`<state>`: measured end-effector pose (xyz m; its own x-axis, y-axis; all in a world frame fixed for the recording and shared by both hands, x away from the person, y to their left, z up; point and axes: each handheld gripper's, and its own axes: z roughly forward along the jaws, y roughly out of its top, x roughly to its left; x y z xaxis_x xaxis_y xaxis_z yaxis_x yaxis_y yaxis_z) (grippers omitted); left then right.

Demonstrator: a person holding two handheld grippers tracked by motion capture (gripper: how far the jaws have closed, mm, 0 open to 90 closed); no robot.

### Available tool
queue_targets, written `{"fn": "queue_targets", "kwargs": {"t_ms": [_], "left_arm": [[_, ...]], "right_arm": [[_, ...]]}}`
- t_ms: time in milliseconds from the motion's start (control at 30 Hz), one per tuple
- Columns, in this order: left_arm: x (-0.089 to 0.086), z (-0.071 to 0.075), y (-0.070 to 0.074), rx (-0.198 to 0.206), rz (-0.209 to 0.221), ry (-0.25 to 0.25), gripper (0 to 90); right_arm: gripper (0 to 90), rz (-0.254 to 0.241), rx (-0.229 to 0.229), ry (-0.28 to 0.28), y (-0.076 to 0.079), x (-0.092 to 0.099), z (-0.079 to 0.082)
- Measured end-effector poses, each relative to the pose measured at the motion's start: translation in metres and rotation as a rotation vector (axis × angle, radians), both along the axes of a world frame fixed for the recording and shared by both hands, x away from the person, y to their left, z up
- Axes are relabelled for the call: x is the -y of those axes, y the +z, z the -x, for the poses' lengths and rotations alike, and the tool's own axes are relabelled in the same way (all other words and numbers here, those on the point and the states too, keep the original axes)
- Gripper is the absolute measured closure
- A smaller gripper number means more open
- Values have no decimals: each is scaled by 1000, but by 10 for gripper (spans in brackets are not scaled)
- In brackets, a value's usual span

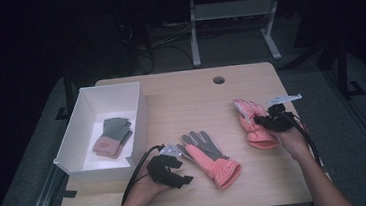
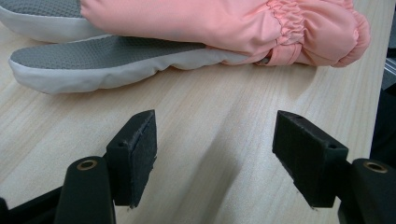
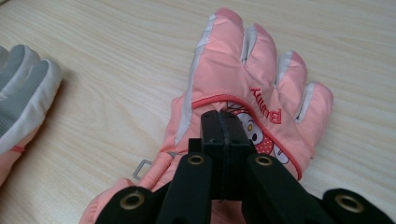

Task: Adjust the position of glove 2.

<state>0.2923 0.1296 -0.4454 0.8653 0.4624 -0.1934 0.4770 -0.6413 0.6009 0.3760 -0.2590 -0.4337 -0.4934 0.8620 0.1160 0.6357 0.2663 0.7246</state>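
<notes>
Over pink glove (image 3: pixel 261 84), right gripper (image 3: pixel 225 122) closed

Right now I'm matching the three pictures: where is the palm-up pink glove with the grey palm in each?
High view: grey-palmed glove at table centre, cuff toward the person.
Left gripper view: across the top, beyond the open jaws.
Right gripper view: its fingertips at the left edge.
Shared landmark: the wooden table.
</notes>
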Motion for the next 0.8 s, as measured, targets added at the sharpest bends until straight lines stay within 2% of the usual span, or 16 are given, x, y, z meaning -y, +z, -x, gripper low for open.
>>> {"fn": "queue_targets", "kwargs": {"t_ms": [367, 400, 800], "left_arm": [[0, 0, 0, 1, 1, 8, 286], [0, 0, 0, 0, 3, 10, 285], [-1, 0, 1, 10, -5, 15, 273]], "right_arm": [[900, -42, 44, 25, 18, 2, 12], [900, -49, 37, 27, 20, 2, 13], [900, -80, 87, 104, 41, -8, 33]]}}
